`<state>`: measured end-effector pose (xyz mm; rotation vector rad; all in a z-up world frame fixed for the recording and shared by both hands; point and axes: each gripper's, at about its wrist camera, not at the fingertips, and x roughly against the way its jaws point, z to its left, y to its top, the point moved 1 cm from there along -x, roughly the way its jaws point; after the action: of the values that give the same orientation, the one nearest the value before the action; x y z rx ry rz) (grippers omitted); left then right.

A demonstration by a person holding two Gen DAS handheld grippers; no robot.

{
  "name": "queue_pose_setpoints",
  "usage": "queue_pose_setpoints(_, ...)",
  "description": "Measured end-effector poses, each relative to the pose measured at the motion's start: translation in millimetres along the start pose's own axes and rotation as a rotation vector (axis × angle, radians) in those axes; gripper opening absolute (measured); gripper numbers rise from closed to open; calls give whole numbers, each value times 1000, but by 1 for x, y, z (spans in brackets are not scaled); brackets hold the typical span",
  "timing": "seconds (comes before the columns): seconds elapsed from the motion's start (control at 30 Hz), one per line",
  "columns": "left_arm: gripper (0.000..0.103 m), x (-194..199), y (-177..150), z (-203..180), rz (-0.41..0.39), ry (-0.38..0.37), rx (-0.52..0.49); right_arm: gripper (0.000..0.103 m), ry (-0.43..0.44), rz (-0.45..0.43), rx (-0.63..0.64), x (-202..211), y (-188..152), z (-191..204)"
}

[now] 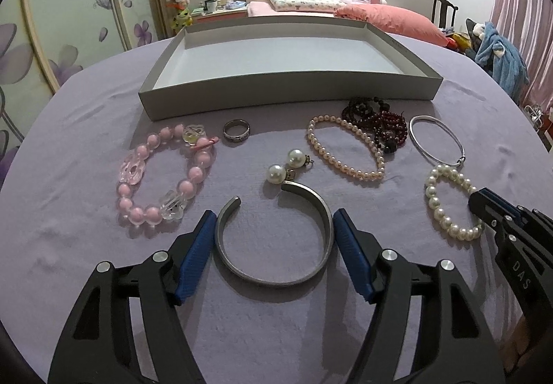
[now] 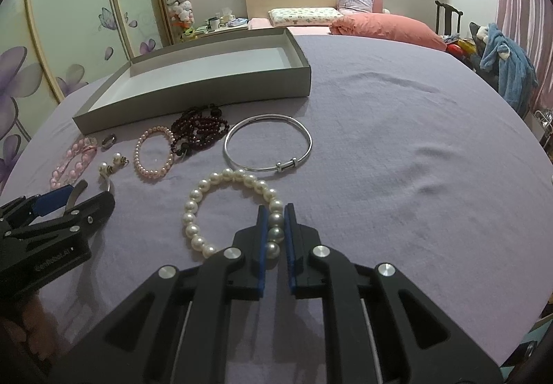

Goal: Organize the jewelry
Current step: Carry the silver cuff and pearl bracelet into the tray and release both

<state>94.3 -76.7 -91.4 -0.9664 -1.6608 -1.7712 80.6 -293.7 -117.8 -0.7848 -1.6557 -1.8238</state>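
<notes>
Both tools angle downward over a lavender-covered tabletop (image 1: 86, 176). The left tool (image 1: 273, 228) stands partly open, its blue fingers (image 1: 197, 246) flanking an open silver cuff bracelet (image 1: 276, 239) that lies flat between them; whether the pads touch it cannot be told. The right tool (image 2: 275, 228) is nearly closed, pinching one side of a white pearl bracelet (image 2: 221, 211). Beyond lie two pearl earrings (image 1: 287, 164), a pink bead bracelet (image 1: 162, 176), a ring (image 1: 236, 132), a small pearl strand (image 1: 345, 149), dark red beads (image 1: 376, 125) and a thin silver bangle (image 2: 268, 142). A shallow grey box (image 1: 287, 97) sits behind them.
</notes>
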Motion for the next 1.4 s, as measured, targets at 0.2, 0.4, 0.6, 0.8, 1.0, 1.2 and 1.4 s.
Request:
queue_pose_setpoints(0.2,68,3,0,3,-11,-29,21,10,47,-5,-34,3,1,-4)
queue_pose_setpoints(0.4,68,12,-2,9,-47,-37,36,10,104,-89,-38,23,11,2)
queue_pose_setpoints(0.6,68,32,-2,10,-143,-21,27,10,161,-176,-16,43,23,15)
queue_pose_setpoints(0.8,68,54,5,12,-266,12,24,10,197,-238,4,57,28,28)
queue_pose_setpoints(1.0,68,71,14,12,-370,41,21,10,219,-288,11,68,36,37)
queue_pose_setpoints(1.2,68,78,29,11,-432,67,1,10,235,-368,34,84,53,47)
queue_pose_setpoints(1.4,68,78,53,13,-490,113,-4,10,232,-454,45,88,83,57)
